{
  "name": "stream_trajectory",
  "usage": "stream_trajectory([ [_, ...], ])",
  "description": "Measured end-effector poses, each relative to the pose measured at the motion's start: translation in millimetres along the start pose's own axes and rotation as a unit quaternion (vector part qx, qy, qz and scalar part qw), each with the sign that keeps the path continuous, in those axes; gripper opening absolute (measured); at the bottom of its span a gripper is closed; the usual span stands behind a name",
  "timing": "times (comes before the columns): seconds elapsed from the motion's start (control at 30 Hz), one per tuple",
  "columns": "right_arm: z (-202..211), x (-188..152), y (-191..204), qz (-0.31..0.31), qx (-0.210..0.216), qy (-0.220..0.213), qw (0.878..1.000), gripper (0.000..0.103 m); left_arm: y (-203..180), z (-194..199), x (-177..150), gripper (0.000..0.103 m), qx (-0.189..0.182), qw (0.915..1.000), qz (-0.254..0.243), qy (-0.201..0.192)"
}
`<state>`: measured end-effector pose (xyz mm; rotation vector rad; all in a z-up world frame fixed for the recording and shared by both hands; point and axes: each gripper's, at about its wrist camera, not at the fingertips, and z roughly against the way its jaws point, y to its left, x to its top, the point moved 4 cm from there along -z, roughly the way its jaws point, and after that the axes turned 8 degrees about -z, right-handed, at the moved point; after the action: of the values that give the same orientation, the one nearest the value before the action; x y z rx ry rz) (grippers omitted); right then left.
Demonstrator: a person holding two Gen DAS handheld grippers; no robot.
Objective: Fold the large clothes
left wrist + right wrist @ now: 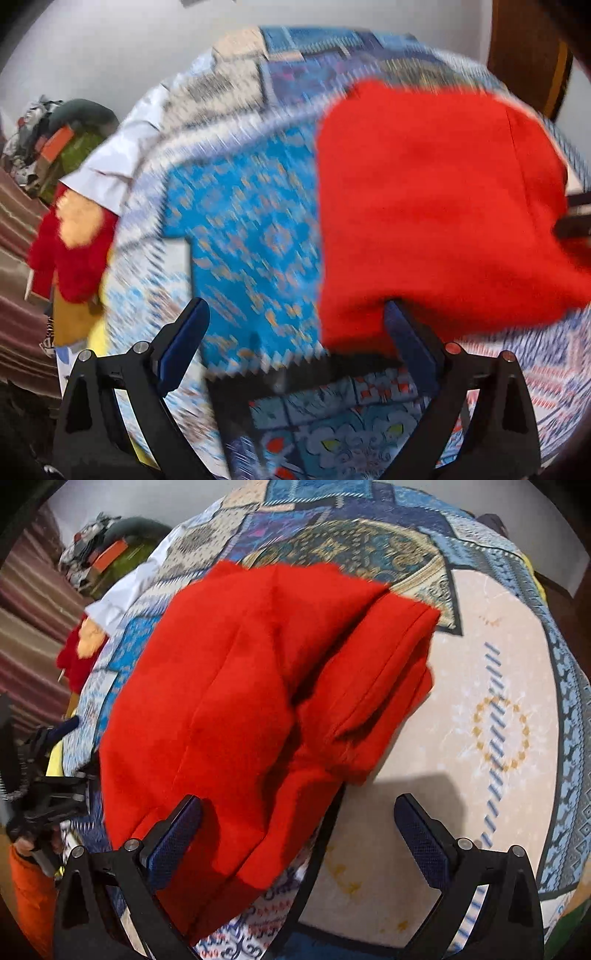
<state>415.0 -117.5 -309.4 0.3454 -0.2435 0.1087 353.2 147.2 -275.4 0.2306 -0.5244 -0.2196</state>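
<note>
Red garment [236, 686] lies on patterned bedspread [480, 664].

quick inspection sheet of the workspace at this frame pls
Surface: patterned blue cloth, bare part at right.
Job's things: red garment, folded in layers, lying on the cloth.
Clutter: white fabric, red and orange clothes, mixed pile at far left.
Grippers: left gripper open, one finger at the garment's edge; right gripper open, garment edge between its fingers.
Cables: nothing seen.
Surroundings: pale wall, wooden furniture.
</note>
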Motion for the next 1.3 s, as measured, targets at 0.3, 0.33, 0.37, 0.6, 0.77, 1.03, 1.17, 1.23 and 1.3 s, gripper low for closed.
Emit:
stream_trajectory([
  [0.3,-11,29,-4,-0.017,0.013,-0.009,1.000,0.103,15,-46,55,0.097,-0.086,0.9954,0.040,0.013],
  [0.33,-13,30,-2,-0.013,0.013,-0.012,1.000,0.103,9,-61,58,0.097,-0.082,0.9956,0.034,0.032],
  [0.37,-14,32,1,-0.006,0.013,-0.015,1.000,0.103,4,-67,59,0.097,-0.080,0.9957,0.031,0.036],
  [0.6,-26,40,22,0.032,0.024,-0.019,0.999,0.091,-17,-88,71,0.096,-0.101,0.9931,0.053,0.029],
  [0.77,-32,44,28,0.029,0.027,-0.016,0.999,0.091,-15,-103,73,0.094,-0.162,0.9813,0.091,0.052],
  [1.03,-38,47,35,0.042,0.025,-0.019,0.999,0.091,-19,-109,74,0.094,-0.197,0.9714,0.117,0.060],
  [1.17,-41,51,39,0.046,0.025,-0.020,0.998,0.090,-27,-105,78,0.093,-0.192,0.9746,0.104,0.048],
  [1.23,-41,52,39,0.046,0.027,-0.021,0.998,0.089,-30,-102,79,0.090,-0.188,0.9762,0.099,0.043],
  [1.3,-41,53,38,0.047,0.032,-0.021,0.998,0.086,-31,-100,80,0.085,-0.193,0.9755,0.099,0.038],
])
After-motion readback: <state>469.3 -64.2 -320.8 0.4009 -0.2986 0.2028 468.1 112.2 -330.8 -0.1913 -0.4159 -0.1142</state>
